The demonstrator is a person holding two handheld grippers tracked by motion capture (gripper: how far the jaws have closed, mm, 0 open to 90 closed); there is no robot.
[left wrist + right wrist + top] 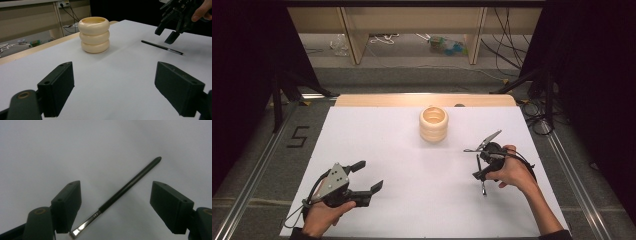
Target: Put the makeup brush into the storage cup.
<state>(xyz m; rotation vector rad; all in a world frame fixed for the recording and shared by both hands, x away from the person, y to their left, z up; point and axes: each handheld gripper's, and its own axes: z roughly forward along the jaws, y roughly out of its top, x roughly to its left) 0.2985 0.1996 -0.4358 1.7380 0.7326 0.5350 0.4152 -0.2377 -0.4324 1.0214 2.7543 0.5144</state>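
A thin black brush (480,176) with a silver ferrule lies flat on the white table top (412,165), right of centre. My right gripper (481,169) hangs over it, pointing down, jaws open. In the right gripper view the brush (127,187) lies slantwise on the table between the two fingers (67,205), untouched. A cream ribbed holder (433,123), open at the top, stands upright at the back centre. My left gripper (371,175) rests open and empty at the front left; its view shows the holder (94,35), the brush (162,47) and the right gripper (168,31) beyond.
A wooden strip (422,100) borders the table's far edge. Beyond it are shelf legs (354,40) and loose cables (507,55) on the floor. A "5" mark (298,136) sits on the floor at the left, beside a metal rail (257,170).
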